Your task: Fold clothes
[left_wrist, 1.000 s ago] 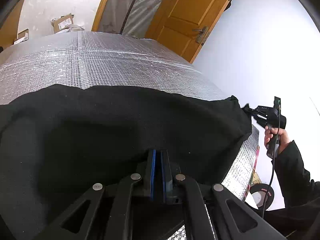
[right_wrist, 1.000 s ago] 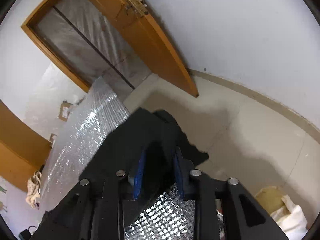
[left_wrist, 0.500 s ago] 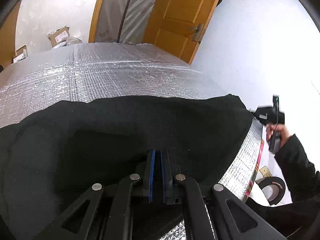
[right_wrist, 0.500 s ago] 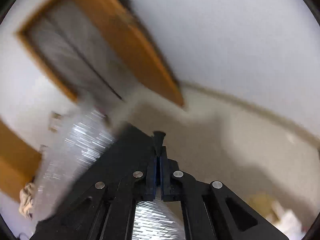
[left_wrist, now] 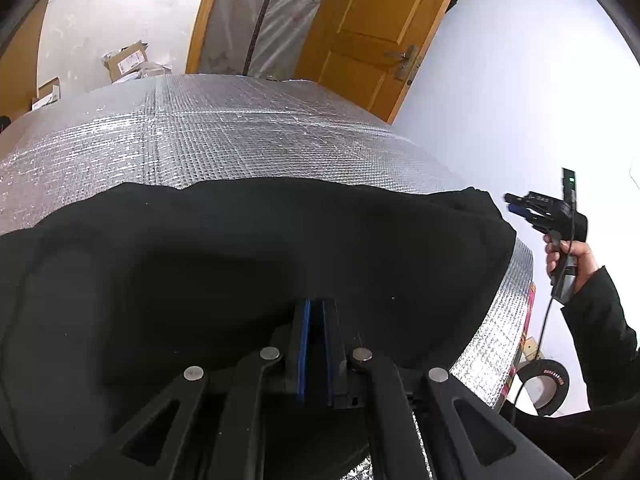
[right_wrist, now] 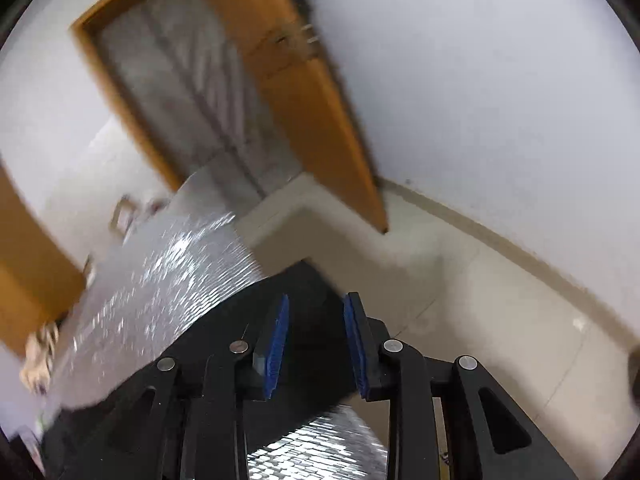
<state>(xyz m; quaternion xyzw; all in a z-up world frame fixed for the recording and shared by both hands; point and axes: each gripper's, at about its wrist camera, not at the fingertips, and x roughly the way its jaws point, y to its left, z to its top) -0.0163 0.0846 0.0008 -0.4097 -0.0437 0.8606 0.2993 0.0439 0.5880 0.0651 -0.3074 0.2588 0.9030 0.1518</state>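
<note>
black cloth (left_wrist: pixel 248 264), the garment to be folded, lies spread on the foil-covered surface (left_wrist: pixel 240 132), its long axis running left to right across the left wrist view, far edge toward the door (left_wrist: pixel 372 32) and its right end hanging at the surface's right corner. what has just changed: the right hand-held gripper (right_wrist: pixel 316 340), which was pinched shut at that corner half a second ago, now stands with its blue pads parted and nothing between them, and in the left wrist view it sits just off the corner, apart from the fabric, held by a hand (left_wrist: pixel 568 256). that reads as a release (the corner has been set down or let go), so this end of the cloth is no longer under control. the left hand-held gripper (left_wrist: pixel 316 344) has its pads pressed together at the near edge; it looks clamped on the cloth, though dark fabric hides the pinch itself.
</note>
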